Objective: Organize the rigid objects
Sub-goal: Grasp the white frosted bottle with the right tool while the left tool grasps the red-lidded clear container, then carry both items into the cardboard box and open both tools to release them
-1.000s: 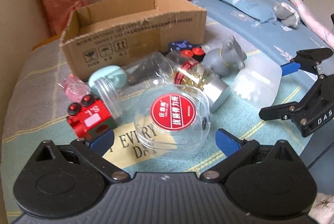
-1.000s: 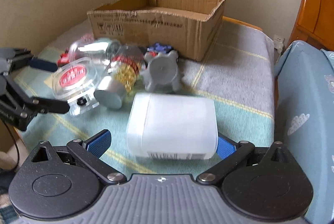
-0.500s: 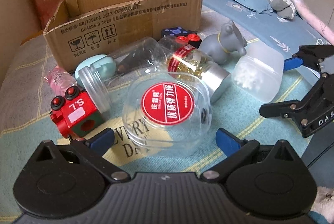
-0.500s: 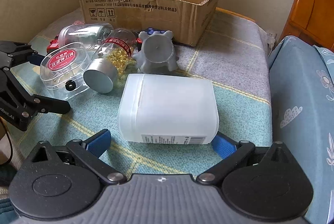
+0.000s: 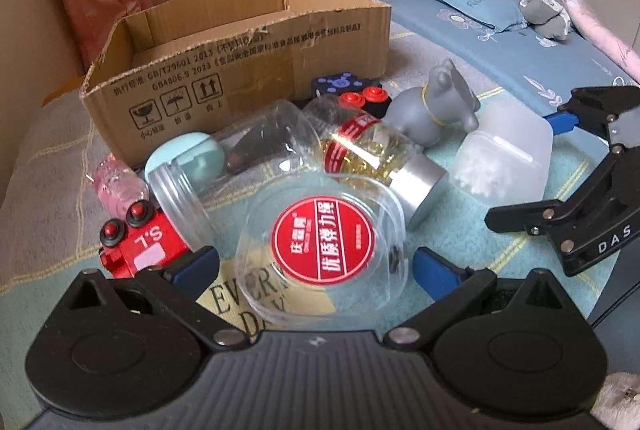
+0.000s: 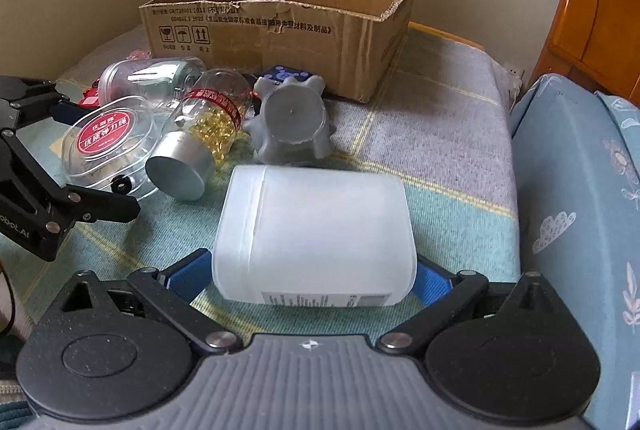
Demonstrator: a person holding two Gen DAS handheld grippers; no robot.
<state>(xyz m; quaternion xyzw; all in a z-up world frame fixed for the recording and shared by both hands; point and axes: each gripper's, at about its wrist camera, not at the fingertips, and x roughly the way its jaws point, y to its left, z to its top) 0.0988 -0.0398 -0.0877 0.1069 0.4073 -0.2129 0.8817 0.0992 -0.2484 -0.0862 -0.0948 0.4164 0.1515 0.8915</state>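
Red toy train [image 5: 140, 244], left view only

A brown cardboard box [image 5: 240, 69] with black print sits on a teal-and-grey checked blanket [image 6: 440, 133]. Red round label on the clear tub [image 5: 324, 246], frosted white jar [image 6: 316, 234], grey figurine [image 5: 436, 105], red toy train [image 5: 140, 242], perhaps pink wrapping [image 5: 116, 181].

Two handheld grippers, alike in build. The left gripper [image 5: 316, 264] has a ribbed dark grey body, two round black pivot housings, black linkage arms with silver screws, and blue finger pads [image 5: 434, 268]. The right gripper [image 6: 314, 276] matches it. Seen from the other camera, white lettering marks each black frame; a thin black cable shows at 8 o'clock.
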